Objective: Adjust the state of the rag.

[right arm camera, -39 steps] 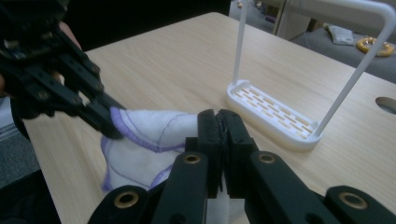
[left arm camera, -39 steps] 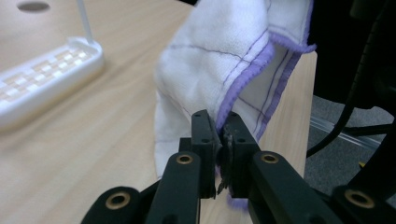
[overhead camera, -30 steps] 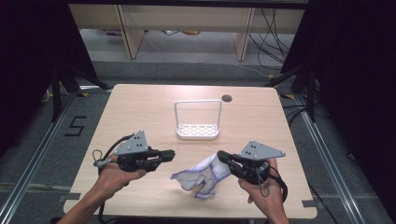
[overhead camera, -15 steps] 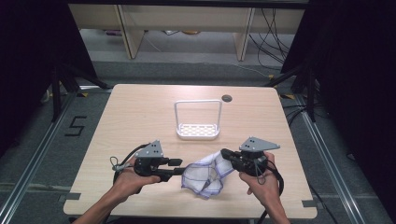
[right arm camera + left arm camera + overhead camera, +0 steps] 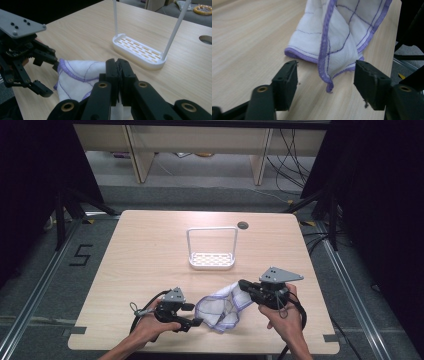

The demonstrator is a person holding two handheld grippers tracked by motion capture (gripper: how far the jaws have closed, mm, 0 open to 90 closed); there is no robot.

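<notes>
A white cloth with purple edging and grid lines (image 5: 222, 307) hangs from my right gripper (image 5: 243, 285), which is shut on its upper edge, and sags onto the wooden table (image 5: 150, 245) near the front. In the right gripper view the shut right gripper (image 5: 117, 62) pinches the cloth (image 5: 77, 75). My left gripper (image 5: 196, 322) lies low on the table to the cloth's left. Its jaws have just been opening and stand apart. In the left gripper view a lower corner of the cloth (image 5: 342, 30) dangles between the left gripper's (image 5: 325, 65) pads without touching them.
A white slotted rack with a tall wire handle (image 5: 211, 260) stands at mid-table, beyond both grippers. A round cable hole (image 5: 243, 225) sits behind it. The table's front edge runs just below both hands. Shelving and cables lie on the floor past the far edge.
The left gripper has sunk toward the table, opened and let go of the cloth. The cloth has dropped from a raised spread to sagging on the table. The right gripper has barely moved.
</notes>
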